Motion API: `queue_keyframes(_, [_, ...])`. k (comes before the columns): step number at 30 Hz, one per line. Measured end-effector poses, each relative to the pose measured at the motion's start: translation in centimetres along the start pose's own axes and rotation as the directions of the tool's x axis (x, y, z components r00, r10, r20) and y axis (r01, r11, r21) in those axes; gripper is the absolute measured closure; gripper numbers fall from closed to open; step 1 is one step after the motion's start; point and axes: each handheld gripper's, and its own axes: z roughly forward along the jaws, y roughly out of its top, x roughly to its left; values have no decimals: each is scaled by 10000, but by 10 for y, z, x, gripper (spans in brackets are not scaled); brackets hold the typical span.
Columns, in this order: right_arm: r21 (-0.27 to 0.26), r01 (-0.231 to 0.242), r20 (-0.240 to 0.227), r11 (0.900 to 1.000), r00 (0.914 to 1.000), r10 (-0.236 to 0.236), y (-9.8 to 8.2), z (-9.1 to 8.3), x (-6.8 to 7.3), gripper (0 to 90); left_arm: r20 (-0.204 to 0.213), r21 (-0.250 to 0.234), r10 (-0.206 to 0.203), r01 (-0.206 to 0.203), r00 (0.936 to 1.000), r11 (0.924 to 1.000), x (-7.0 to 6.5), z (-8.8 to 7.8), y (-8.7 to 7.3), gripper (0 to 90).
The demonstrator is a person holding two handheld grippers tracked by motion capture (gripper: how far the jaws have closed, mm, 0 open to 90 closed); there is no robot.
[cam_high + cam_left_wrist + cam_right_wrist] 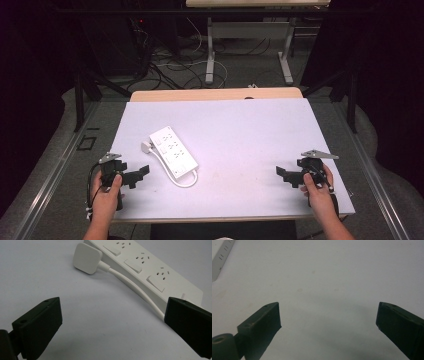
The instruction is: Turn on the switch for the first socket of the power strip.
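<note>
White power strip (173, 151) lying flat on left half of white table (250, 130), long axis diagonal, cable end toward near right, cable looped back, plug (146, 146) touching its left side. Left tongs (141, 175) wide open, just beside strip. Right tongs (282, 174) wide open, well apart.

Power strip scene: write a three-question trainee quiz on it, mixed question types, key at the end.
1. True or false: the left gripper is clamped on the plug.
2. Which gripper is nearer the power strip? A) left B) right
3. Fill in: the cable runs along the strip's side and ends in a white ____.

Key: 1 false, both grippers are open and hold nothing; 2 A; 3 plug.
</note>
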Motion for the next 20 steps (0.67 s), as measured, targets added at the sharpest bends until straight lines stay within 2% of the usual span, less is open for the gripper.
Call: queue_keyframes(20, [21, -19, -5, 10000, 10000, 19, -1, 1, -1, 53, -54, -29, -139, 139, 9999, 9999, 1, 1, 0, 13])
